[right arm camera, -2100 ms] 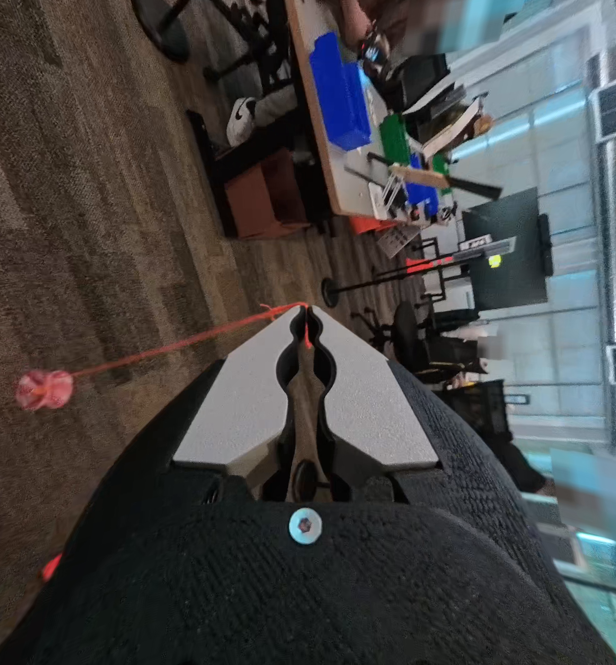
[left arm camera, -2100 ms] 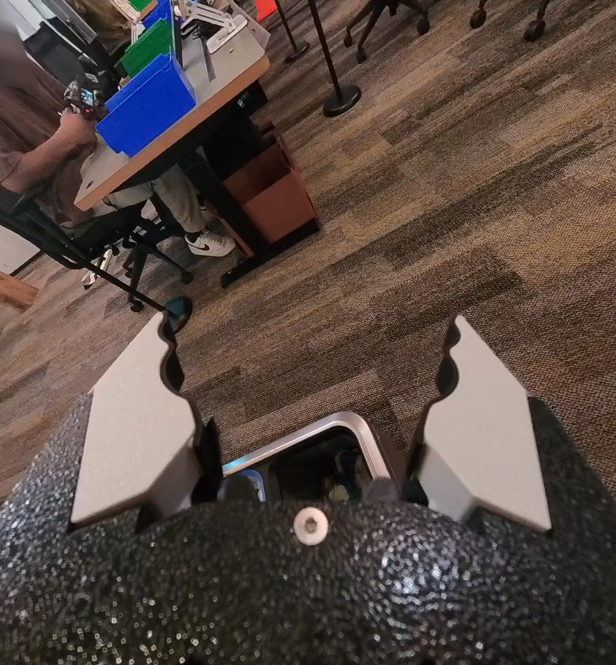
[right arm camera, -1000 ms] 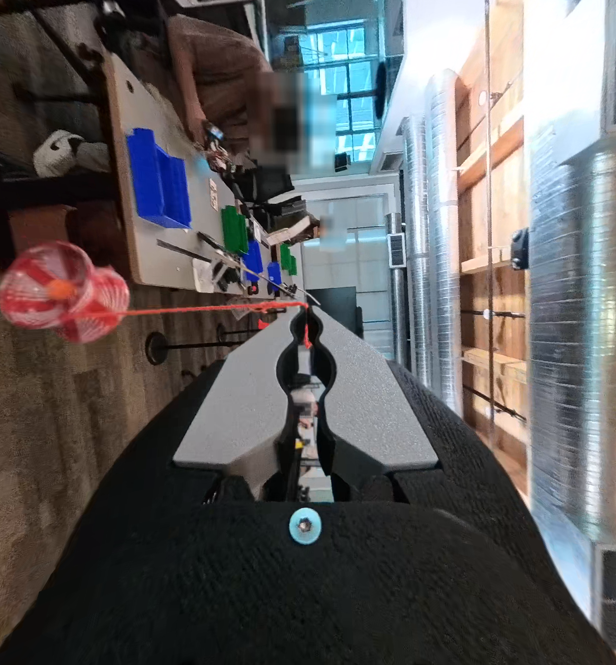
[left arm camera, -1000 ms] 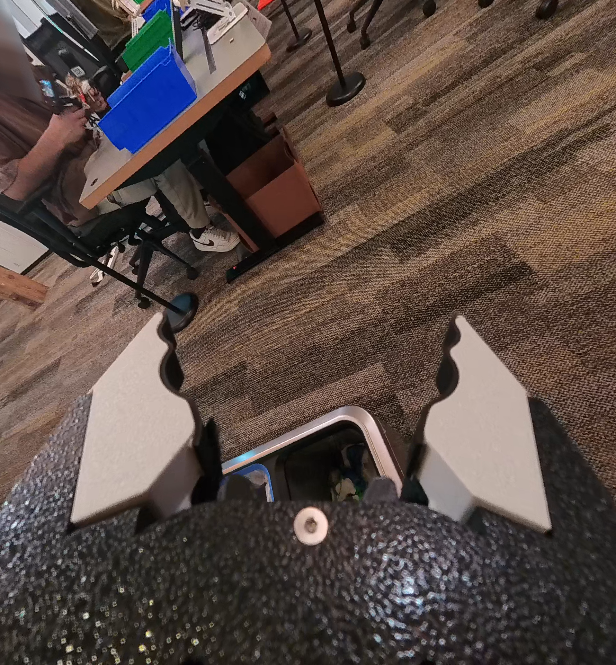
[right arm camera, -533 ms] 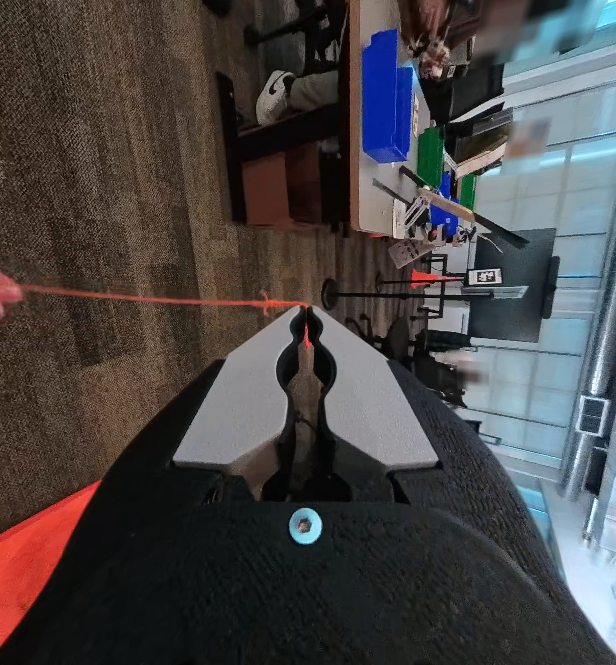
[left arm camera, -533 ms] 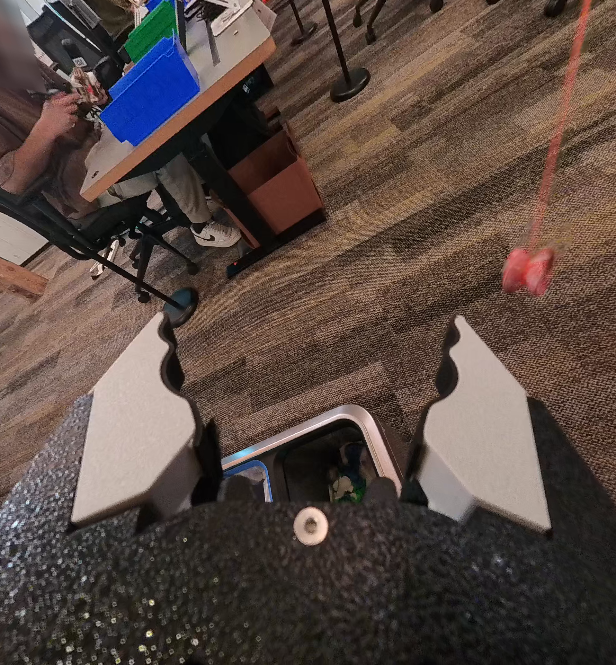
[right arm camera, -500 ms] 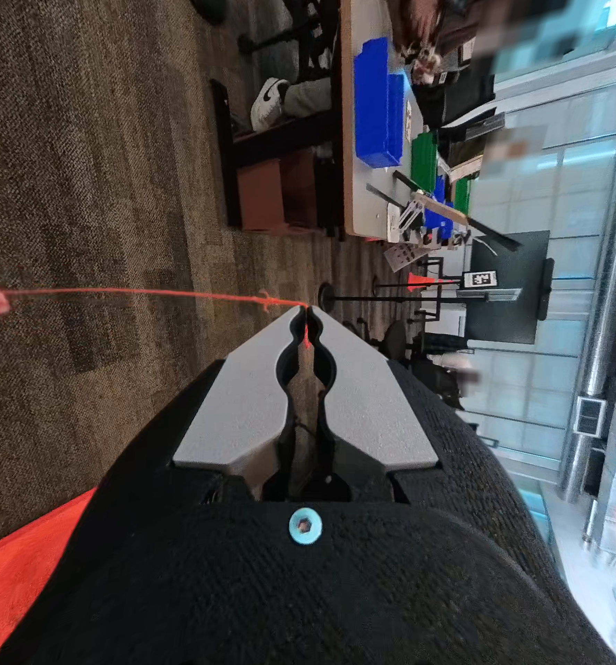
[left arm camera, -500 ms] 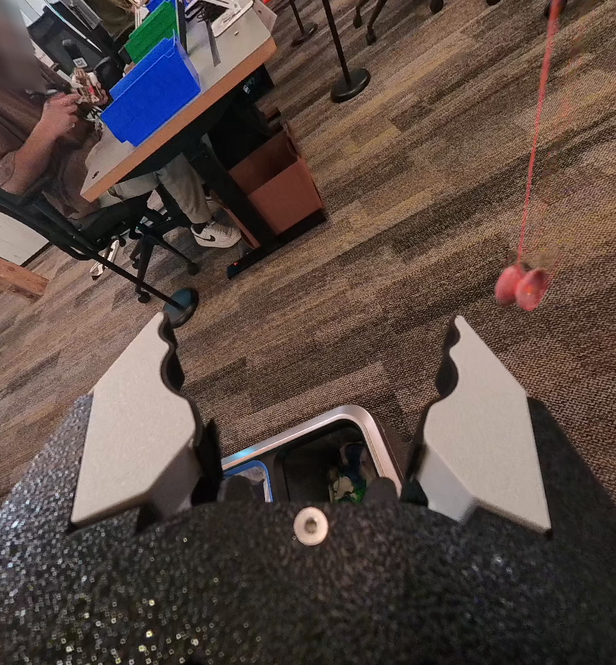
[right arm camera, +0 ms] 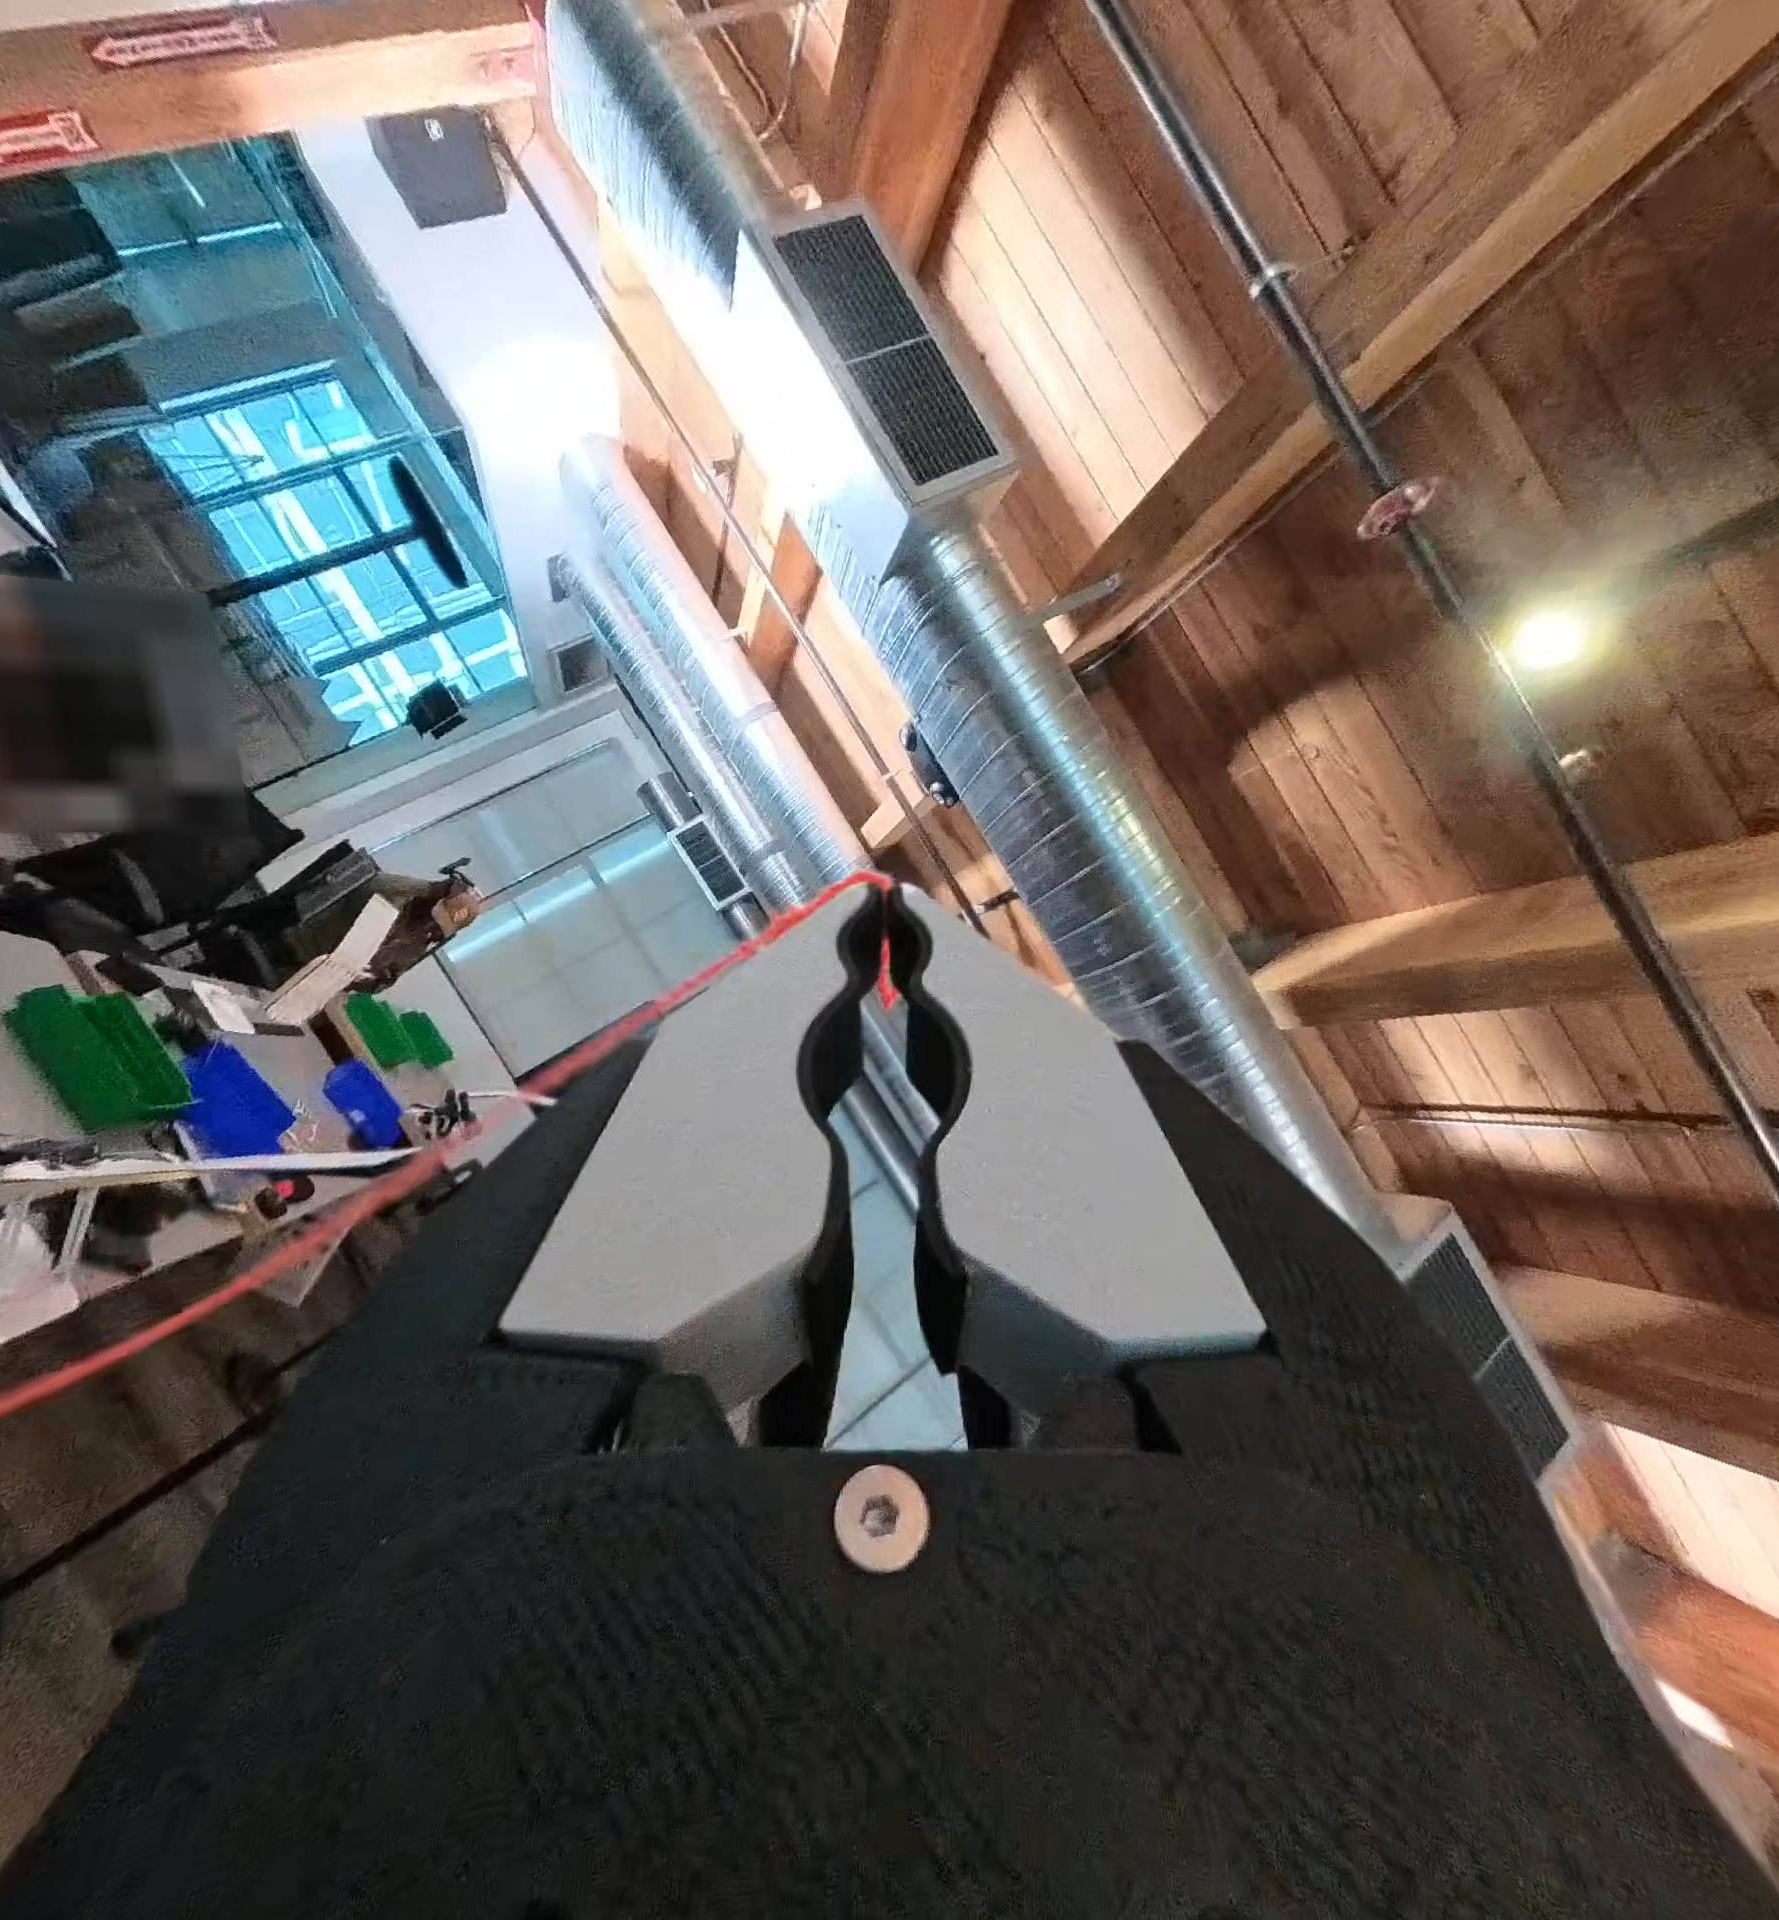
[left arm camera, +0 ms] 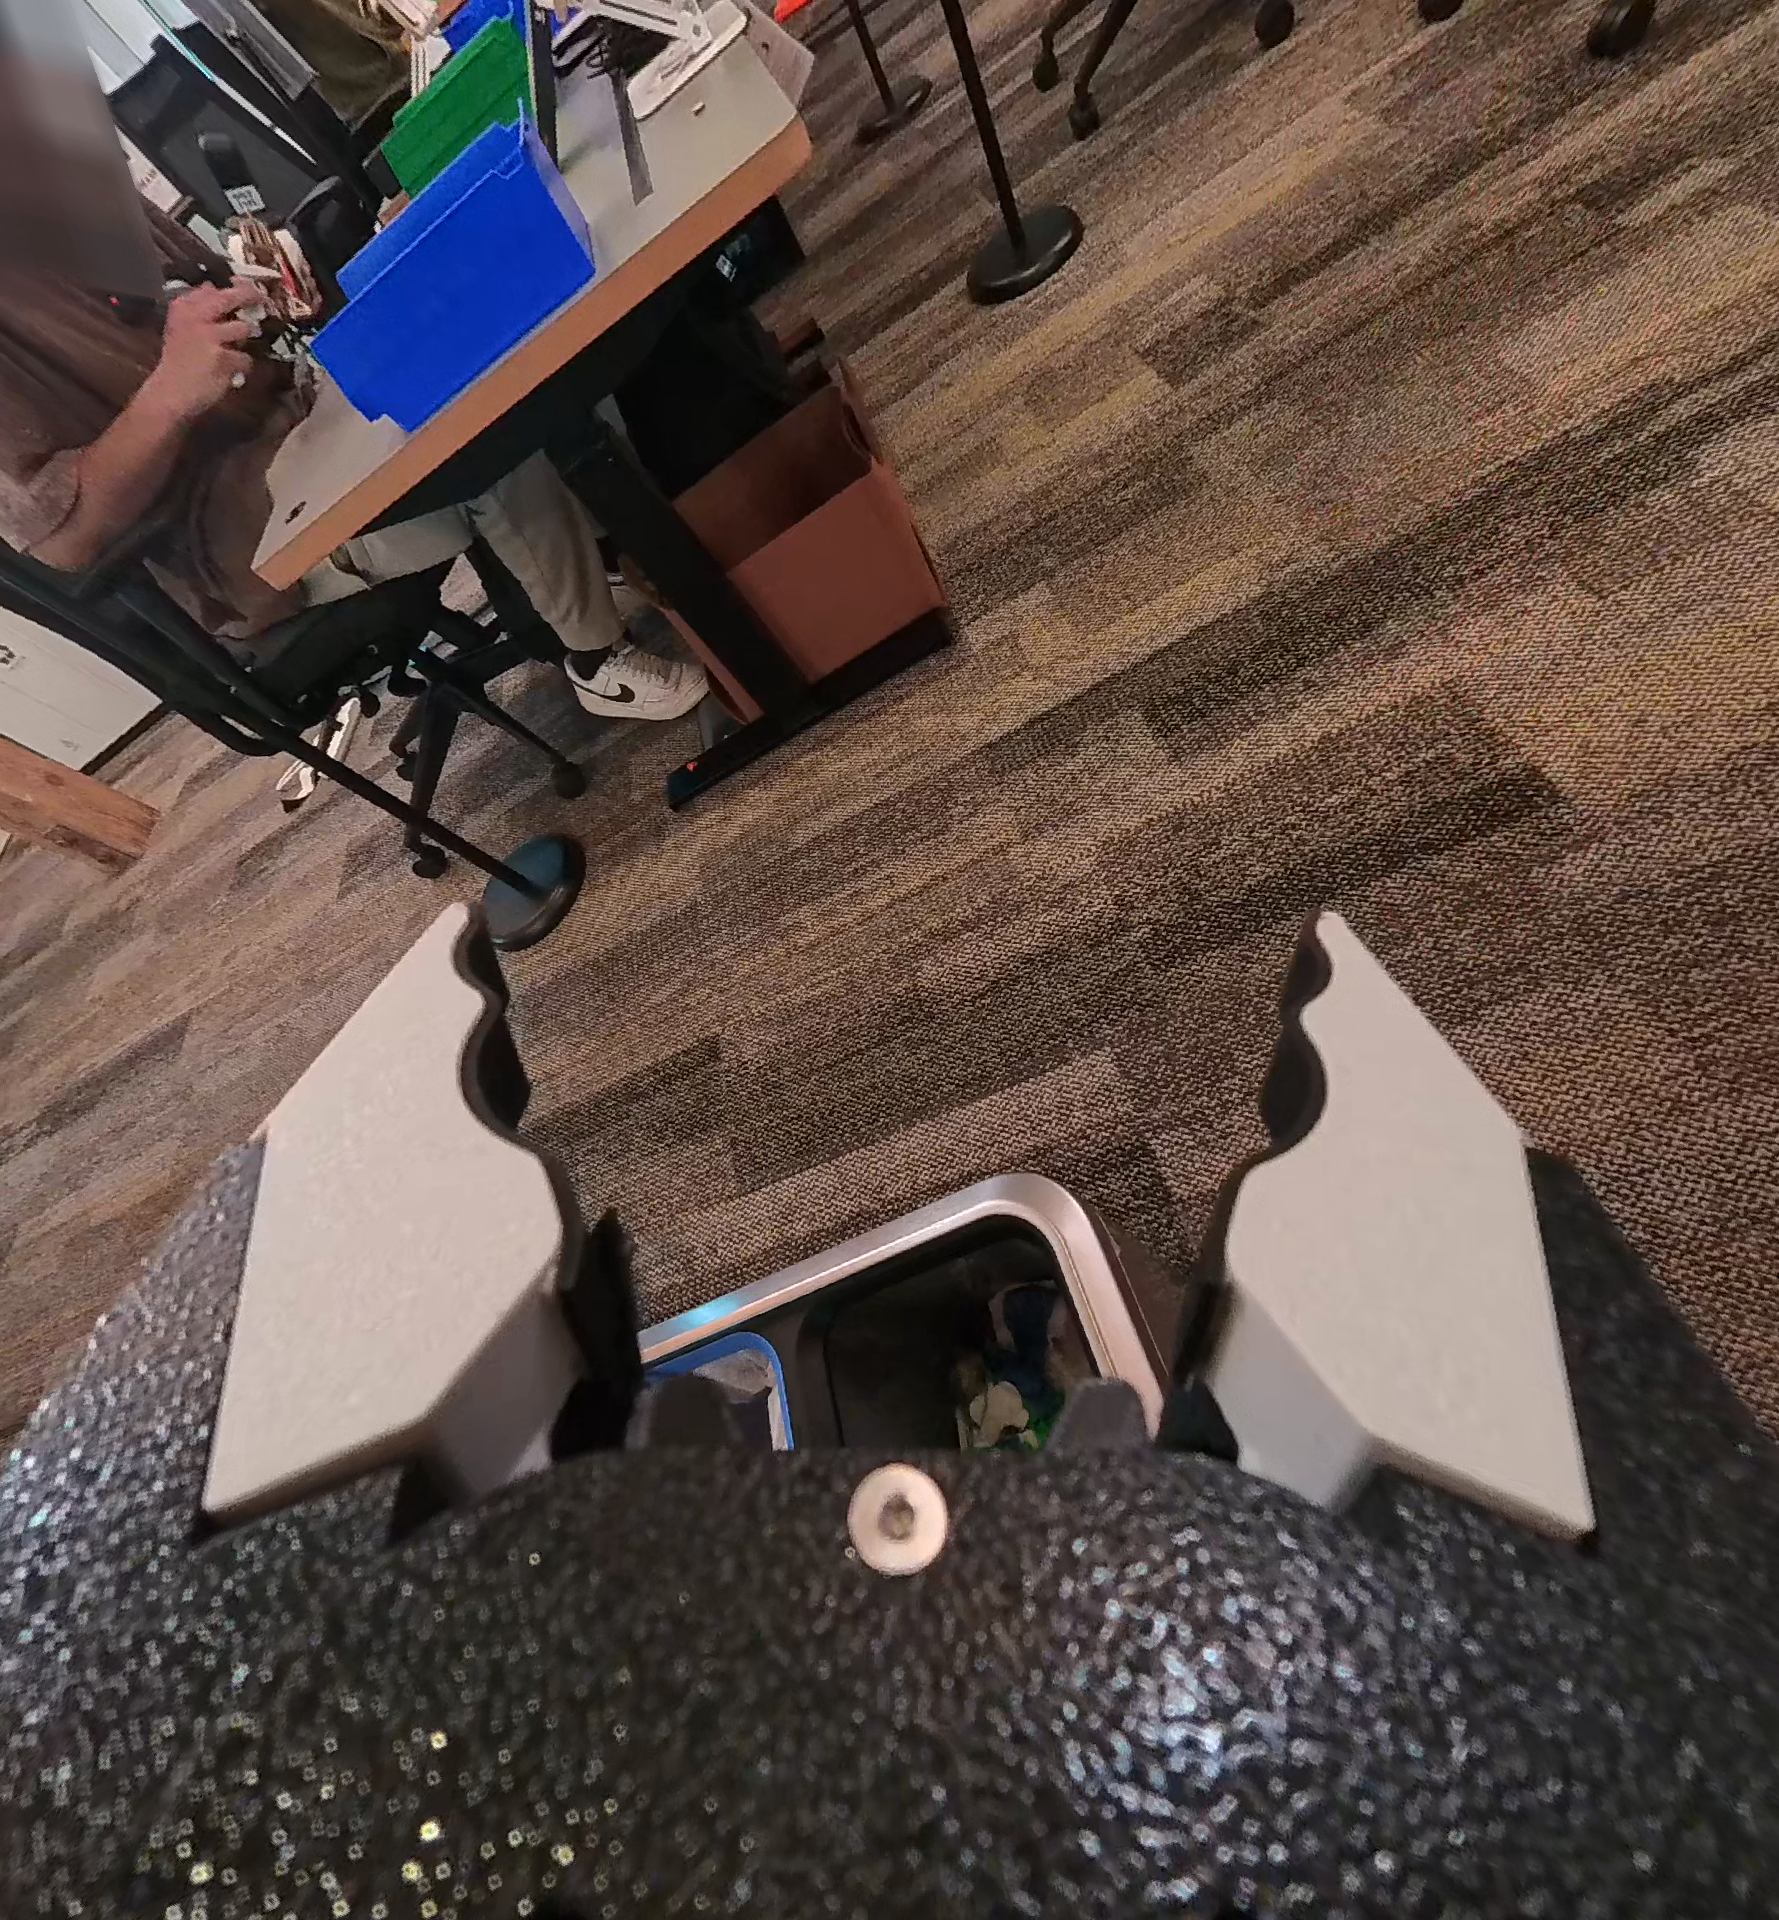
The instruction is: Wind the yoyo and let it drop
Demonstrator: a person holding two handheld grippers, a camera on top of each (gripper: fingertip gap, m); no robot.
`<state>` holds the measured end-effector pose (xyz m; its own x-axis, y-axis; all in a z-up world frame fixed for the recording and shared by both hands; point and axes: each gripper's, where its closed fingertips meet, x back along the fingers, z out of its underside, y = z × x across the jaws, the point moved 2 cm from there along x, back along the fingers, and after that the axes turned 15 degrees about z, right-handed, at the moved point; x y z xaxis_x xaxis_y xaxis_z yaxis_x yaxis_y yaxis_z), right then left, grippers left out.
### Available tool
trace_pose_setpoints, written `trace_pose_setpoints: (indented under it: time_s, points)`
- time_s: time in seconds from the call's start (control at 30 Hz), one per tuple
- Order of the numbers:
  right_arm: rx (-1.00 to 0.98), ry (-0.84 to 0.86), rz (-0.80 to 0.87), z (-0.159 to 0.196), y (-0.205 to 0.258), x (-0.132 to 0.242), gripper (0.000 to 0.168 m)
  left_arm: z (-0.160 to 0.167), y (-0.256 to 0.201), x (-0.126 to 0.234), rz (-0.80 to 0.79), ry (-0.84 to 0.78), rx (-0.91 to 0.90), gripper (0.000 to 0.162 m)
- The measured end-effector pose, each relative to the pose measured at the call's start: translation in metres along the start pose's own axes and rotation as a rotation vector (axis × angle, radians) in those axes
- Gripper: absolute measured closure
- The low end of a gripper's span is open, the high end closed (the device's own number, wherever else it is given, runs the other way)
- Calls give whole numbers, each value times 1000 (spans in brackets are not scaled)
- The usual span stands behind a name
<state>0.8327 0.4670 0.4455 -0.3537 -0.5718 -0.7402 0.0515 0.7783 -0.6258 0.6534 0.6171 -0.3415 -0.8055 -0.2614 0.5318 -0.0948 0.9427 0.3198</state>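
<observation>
Right gripper (right arm camera: 887, 902) pinches red string (right arm camera: 365, 1210) running taut down-left.

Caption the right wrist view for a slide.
Right tongs shut on the red yoyo string, aimed up at wooden ceiling beams and metal ducts.

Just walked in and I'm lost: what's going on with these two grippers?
A person is working a yoyo with two handheld grippers. The right gripper is shut on the red string, which runs off the picture's left edge; the yoyo itself is out of view. The left gripper is open and empty over the carpet.
</observation>
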Motion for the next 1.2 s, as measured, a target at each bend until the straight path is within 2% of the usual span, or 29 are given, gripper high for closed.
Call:
trace_pose_setpoints:
  time_s: [0.2, 0.23, 0.27, 0.3, 0.33, 0.37, 0.43, 0.47, 0.5, 0.57, 0.6, 0.63, 0.7, 0.73, 0.83, 0.87, 0.93, 0.97, 1.0, 1.03, 1.1, 1.2]
  points:
    - [79, -6, -61, 3, 7, 12, 168, -9, 0, 6, 3, -56, -25, 14]
    - [88, -7, -68, 4, 9, 14, 168, -16, 1, 9, -4, -99, -11, 11]
    - [90, -12, -78, 4, 9, 17, 168, -36, 3, 13, -14, -208, 39, 6]
    - [89, -19, -85, 3, 11, 18, 168, -68, 5, 19, -6, -336, 107, 3]
    - [86, -30, -94, 1, 12, 20, 168, -113, 5, 27, 41, -486, 177, 3]
    - [82, -40, -106, -2, 14, 22, 168, -173, 2, 39, 141, -665, 248, 2]
    - [43, -37, -139, -8, 21, 29, 168, -308, 2, 83, 464, -1067, 459, 3]
    - [6, -38, -174, -12, 28, 35, 168, -365, 8, 108, 616, -1257, 540, 2]
    - [-25, -39, -204, -16, 36, 42, 168, -407, 18, 118, 693, -1362, 595, 3]
    - [-37, -36, -261, -24, 53, 56, 168, -451, 34, 99, 770, -1388, 734, 4]
    - [-37, -34, -288, -27, 60, 63, 168, -455, 42, 85, 788, -1399, 798, 5]
    - [-35, -21, -358, -27, 71, 72, 168, -450, 48, 67, 804, -1378, 898, 47]
    - [-33, -24, -372, -28, 79, 83, 168, -433, 44, 41, 1044, -1330, 1102, 162]
    - [-12, -16, -381, -25, 80, 87, 168, -422, 39, 23, 1084, -1273, 1215, 162]
    - [10, 17, -420, -15, 83, 95, 168, -395, 18, 6, 1130, -1255, 1328, 162]
    - [34, 32, -405, -8, 78, 93, 168, -390, 10, 10, 1169, -1257, 1319, 162]
    - [60, 66, -380, 4, 62, 90, 168, -383, -8, 30, 1274, -1264, 1183, 162]
    - [63, 87, -367, 10, 51, 88, 168, -377, -15, 40, 1302, -1244, 1107, 142]
    - [73, 100, -350, 16, 39, 87, 168, -368, -20, 47, 1307, -1205, 1063, 102]
    - [85, 115, -329, 22, 25, 85, 168, -358, -21, 54, 1309, -1179, 1042, 78]
    - [102, 150, -295, 32, -4, 80, 168, -336, -14, 74, 1276, -1171, 979, 68]
    - [106, 188, -259, 37, -42, 69, 168, -306, -2, 103, 1144, -1133, 825, 62]
